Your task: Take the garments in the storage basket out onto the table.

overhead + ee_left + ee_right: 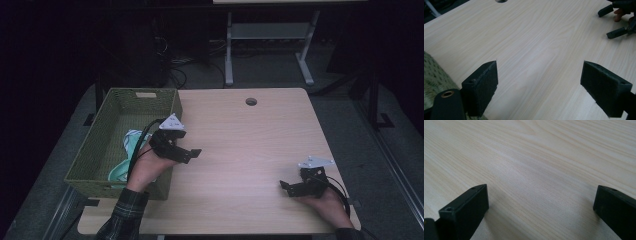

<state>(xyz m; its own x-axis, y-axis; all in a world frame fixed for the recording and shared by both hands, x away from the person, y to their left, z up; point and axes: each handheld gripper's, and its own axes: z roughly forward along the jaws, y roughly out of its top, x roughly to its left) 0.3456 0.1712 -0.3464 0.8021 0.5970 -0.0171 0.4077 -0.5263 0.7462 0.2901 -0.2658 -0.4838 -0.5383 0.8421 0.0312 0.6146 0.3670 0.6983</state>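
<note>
Cloth in basket, both grippers empty

Cloth [131,150], pale green and crumpled, lies inside the basket [116,98], toward its near end. The left gripper [192,155] hovers just beside the basket's right wall, over the worktop [250,145], jaws spread wide with nothing between them. The right gripper [286,187] rests well away from the basket, at the worktop's near right edge, jaws likewise apart and empty. Judging by this, the putting-away looks done; no loose item remains outside the basket.
</note>
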